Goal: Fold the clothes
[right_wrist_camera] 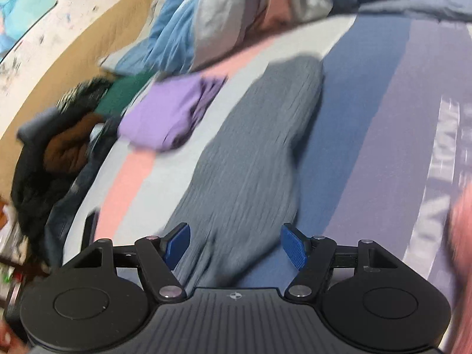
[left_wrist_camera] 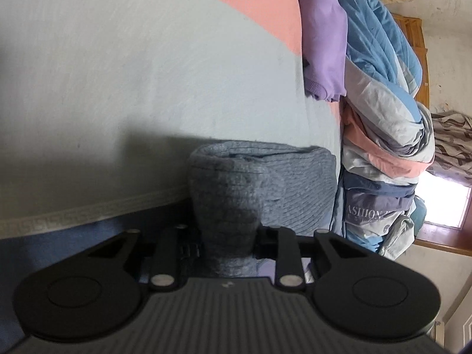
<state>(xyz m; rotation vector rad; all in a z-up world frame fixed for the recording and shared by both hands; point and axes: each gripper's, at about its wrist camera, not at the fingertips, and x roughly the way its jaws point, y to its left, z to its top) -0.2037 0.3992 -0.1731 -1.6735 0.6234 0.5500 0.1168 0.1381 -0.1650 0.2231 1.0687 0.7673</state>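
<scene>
The left gripper (left_wrist_camera: 228, 244) has its jaws drawn in on a bunched part of the grey knitted garment (left_wrist_camera: 259, 188), which rises in a thick fold straight out from between them; the pads themselves are hidden by the knit, but the cloth fills the gap and is pinched there. Beyond that fold the rest of the garment lies doubled over on the bed sheet (left_wrist_camera: 147, 73), a pale sheet with a pink band, near the bed's patterned edge. A folded purple garment (left_wrist_camera: 324, 38) rests farther off on the same sheet, just beside a heaped blue, white and pink quilt (left_wrist_camera: 383, 103). In the right wrist view, which is blurred, the right gripper (right_wrist_camera: 234, 246) has its jaws standing wide apart, the blue pads (right_wrist_camera: 292, 246) clear on either side of the grey knitted garment (right_wrist_camera: 253, 153). The cloth runs between them and stretches away up the bed in a long strip, but neither pad presses on it. To the left of that strip lies the purple garment (right_wrist_camera: 165, 118), and past it a dark pile of other clothes (right_wrist_camera: 65, 147) against the bed's edge. To the right of the strip the bed sheet shows blue and lilac bands (right_wrist_camera: 383, 118).
</scene>
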